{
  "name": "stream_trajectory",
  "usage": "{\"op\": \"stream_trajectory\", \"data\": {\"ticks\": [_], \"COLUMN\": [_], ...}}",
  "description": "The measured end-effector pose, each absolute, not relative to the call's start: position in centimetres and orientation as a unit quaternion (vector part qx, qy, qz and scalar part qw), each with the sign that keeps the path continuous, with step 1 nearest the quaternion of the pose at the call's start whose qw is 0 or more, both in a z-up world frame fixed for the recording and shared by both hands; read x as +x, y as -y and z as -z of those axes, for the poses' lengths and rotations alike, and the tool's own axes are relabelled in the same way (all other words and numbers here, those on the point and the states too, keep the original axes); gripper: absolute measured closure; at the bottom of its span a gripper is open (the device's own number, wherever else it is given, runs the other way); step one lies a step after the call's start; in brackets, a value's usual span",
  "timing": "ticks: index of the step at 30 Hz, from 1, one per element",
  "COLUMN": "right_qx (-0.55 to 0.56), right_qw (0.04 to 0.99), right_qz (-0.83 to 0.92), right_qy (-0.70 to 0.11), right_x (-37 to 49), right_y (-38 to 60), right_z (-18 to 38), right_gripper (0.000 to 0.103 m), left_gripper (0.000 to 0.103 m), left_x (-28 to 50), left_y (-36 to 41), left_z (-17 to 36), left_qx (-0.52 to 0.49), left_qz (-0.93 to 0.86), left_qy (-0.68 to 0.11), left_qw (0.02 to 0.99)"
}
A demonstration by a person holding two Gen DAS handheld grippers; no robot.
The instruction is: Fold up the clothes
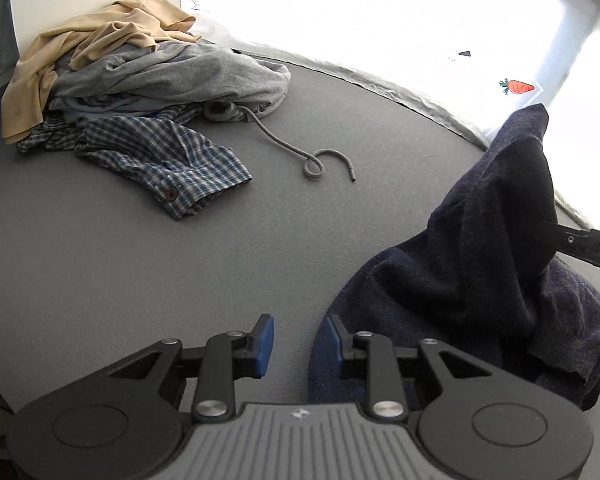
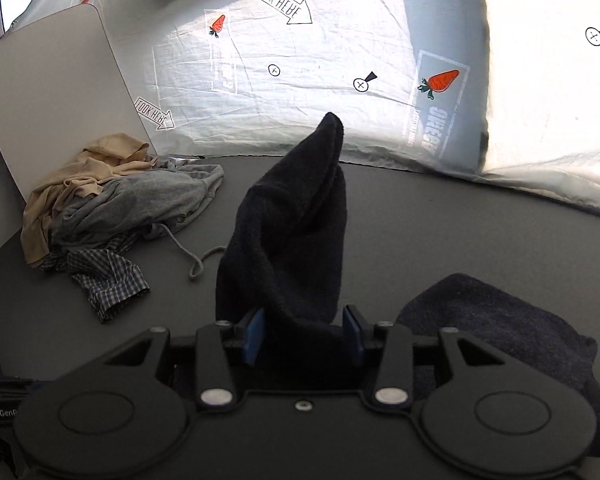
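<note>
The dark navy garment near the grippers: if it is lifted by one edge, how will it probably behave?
The dark navy garment probably droops, since it already slumps in soft folds. It looks thick, so perhaps fairly heavy. Its fuzzy surface should not slip easily.

I worked on a grey table [image 1: 100, 264] with a matte top. A pale flat board [image 2: 52, 92] stood tilted at its far left corner. Behind the table hung a white, creased backdrop sheet [image 2: 320, 92], brightly backlit. It carried printed orange carrots [image 2: 440, 82], "LOOK HERE" arrows [image 2: 282, 2] and small crossed circle marks [image 2: 360, 84].
</note>
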State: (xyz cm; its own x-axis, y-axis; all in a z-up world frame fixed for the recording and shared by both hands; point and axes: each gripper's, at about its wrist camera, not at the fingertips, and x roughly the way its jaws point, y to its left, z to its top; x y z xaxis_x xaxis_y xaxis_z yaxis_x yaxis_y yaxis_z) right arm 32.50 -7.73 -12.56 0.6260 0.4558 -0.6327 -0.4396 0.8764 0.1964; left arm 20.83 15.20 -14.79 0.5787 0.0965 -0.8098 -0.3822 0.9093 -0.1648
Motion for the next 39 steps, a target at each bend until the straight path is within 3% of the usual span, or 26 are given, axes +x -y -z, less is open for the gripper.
{"op": "stream_trajectory", "data": {"ticks": [4,7,14,20,23,24,25,28,33,39], "right_qx": [0.009,0.01,0.056,0.101,0.131,0.141,0.153,0.198,0.27,0.303], "right_qw": [0.914,0.914,0.903,0.887,0.881,0.881,0.881,0.886,0.914,0.927], "right_qz": [-0.181,-0.14,-0.143,-0.152,-0.153,-0.155,-0.159,-0.165,-0.101,0.131], "right_qy": [-0.363,-0.38,-0.4,-0.424,-0.427,-0.424,-0.419,-0.387,-0.285,-0.175], "right_x": [31.0,29.1,26.6,27.4,28.2,28.4,28.5,28.4,27.9,26.5], "right_y": [11.6,14.3,17.0,17.6,18.1,18.3,18.6,20.1,26.3,38.5], "right_z": [12.8,13.5,14.3,15.3,15.8,15.8,15.7,15.0,11.4,9.1], "right_gripper": [0.058,0.057,0.057,0.057,0.065,0.075,0.086,0.099,0.1,0.099], "left_gripper": [0.07,0.056,0.049,0.039,0.035,0.033,0.032,0.026,0.023,0.017], "left_x": [23.2,24.5,25.4,24.8,24.6,24.6,24.6,24.4,24.3,24.3], "left_y": [-12.8,-10.8,-6.2,-6.3,-6.6,-6.4,-6.1,-5.0,-4.1,-3.8], "left_z": [15.2,15.5,18.9,20.1,20.6,20.6,20.6,20.7,20.9,21.0], "left_qx": [-0.131,-0.107,-0.061,-0.066,-0.068,-0.061,-0.053,-0.016,0.01,0.005], "left_qz": [-0.087,-0.053,0.011,0.012,0.015,0.017,0.018,0.022,0.012,-0.006], "left_qy": [-0.449,-0.449,-0.516,-0.523,-0.521,-0.52,-0.52,-0.521,-0.52,-0.519], "left_qw": [0.88,0.886,0.855,0.849,0.851,0.852,0.852,0.853,0.854,0.855]}}
